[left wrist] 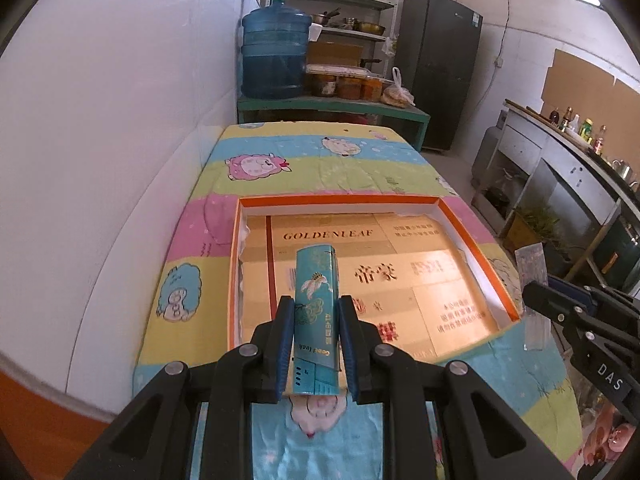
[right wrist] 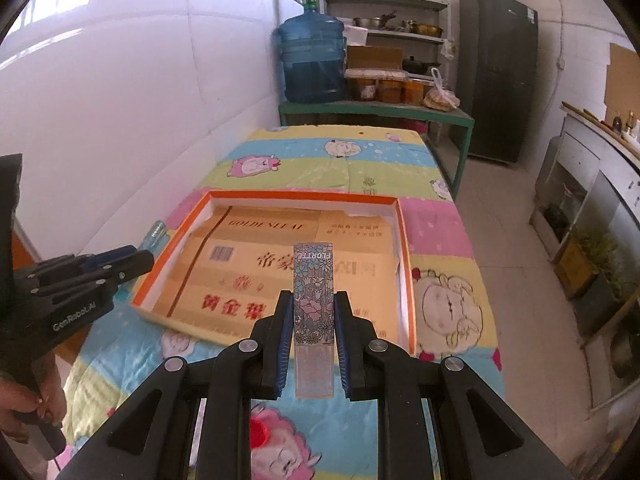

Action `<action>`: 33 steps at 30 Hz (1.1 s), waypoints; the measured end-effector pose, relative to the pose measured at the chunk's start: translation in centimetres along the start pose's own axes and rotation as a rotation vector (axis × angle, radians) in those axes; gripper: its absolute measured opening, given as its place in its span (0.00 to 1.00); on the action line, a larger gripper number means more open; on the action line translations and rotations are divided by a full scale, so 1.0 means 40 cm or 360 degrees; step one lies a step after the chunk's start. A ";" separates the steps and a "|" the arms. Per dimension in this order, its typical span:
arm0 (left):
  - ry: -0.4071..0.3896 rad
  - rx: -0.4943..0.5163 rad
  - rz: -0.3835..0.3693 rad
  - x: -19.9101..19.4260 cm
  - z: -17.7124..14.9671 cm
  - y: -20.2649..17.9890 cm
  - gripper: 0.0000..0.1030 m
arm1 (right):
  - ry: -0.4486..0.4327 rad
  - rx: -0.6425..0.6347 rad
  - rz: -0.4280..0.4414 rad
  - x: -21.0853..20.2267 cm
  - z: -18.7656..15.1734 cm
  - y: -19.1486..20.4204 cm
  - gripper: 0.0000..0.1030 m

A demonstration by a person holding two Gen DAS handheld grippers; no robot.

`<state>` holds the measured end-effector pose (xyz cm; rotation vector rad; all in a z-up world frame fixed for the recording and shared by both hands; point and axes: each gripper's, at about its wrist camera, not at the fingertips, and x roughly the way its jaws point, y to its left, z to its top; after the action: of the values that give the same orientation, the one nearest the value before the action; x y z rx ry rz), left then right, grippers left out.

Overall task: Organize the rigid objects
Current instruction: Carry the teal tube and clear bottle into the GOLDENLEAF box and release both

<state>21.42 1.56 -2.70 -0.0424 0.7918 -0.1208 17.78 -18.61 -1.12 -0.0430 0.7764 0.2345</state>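
My left gripper (left wrist: pixel 314 312) is shut on a teal cigarette pack (left wrist: pixel 315 292) with a bird design, held upright above the near edge of the orange-rimmed box (left wrist: pixel 338 199). My right gripper (right wrist: pixel 310 312) is shut on a slim grey floral-patterned pack (right wrist: pixel 314 284), also held over the near side of the orange-rimmed box (right wrist: pixel 304 195). Flat gold cartons (left wrist: pixel 400 276) line the box bottom. In the left wrist view the right gripper (left wrist: pixel 538 300) and its floral pack (left wrist: pixel 532 268) show at the right edge. The left gripper (right wrist: pixel 140 258) appears at the left of the right wrist view, a teal pack tip (right wrist: pixel 154 232) just past it.
The box lies on a table under a cartoon sheep cloth (left wrist: pixel 320 160). A white wall runs along the left. Behind stand a blue water jug (left wrist: pixel 274 52), a green bench with jars (left wrist: pixel 360 86), shelves and a dark fridge (left wrist: pixel 440 68). A hand (right wrist: pixel 24 408) grips the left handle.
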 end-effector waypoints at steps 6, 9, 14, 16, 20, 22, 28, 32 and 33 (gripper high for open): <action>0.0049 -0.0021 0.0015 0.071 0.029 0.013 0.22 | 0.0076 -0.0004 0.0032 0.090 0.029 -0.023 0.20; 0.0081 -0.0012 0.0036 0.111 0.036 0.017 0.22 | 0.0114 -0.0009 0.0037 0.135 0.038 -0.030 0.20; 0.0124 -0.0031 0.0062 0.164 0.043 0.028 0.22 | 0.0159 -0.0008 0.0047 0.193 0.051 -0.040 0.20; 0.0151 -0.0038 0.0070 0.187 0.044 0.032 0.22 | 0.0180 -0.0008 0.0052 0.215 0.054 -0.043 0.20; 0.0194 -0.0028 0.0098 0.226 0.041 0.035 0.22 | 0.0226 -0.0008 0.0058 0.252 0.053 -0.048 0.20; 0.0216 -0.0023 0.0106 0.243 0.038 0.035 0.22 | 0.0235 -0.0016 0.0059 0.269 0.053 -0.049 0.20; 0.0263 -0.0031 0.0119 0.282 0.030 0.041 0.22 | 0.0259 -0.0035 0.0059 0.293 0.057 -0.046 0.20; 0.0281 -0.0032 0.0122 0.294 0.023 0.043 0.22 | 0.0288 -0.0003 0.0084 0.312 0.041 -0.057 0.20; 0.0284 -0.0034 0.0121 0.297 0.022 0.042 0.22 | 0.0294 0.0003 0.0090 0.315 0.037 -0.060 0.20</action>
<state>30.46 1.76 -10.61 -0.0218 0.9722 -0.0442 28.01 -18.32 -8.96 -0.0416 0.9623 0.2863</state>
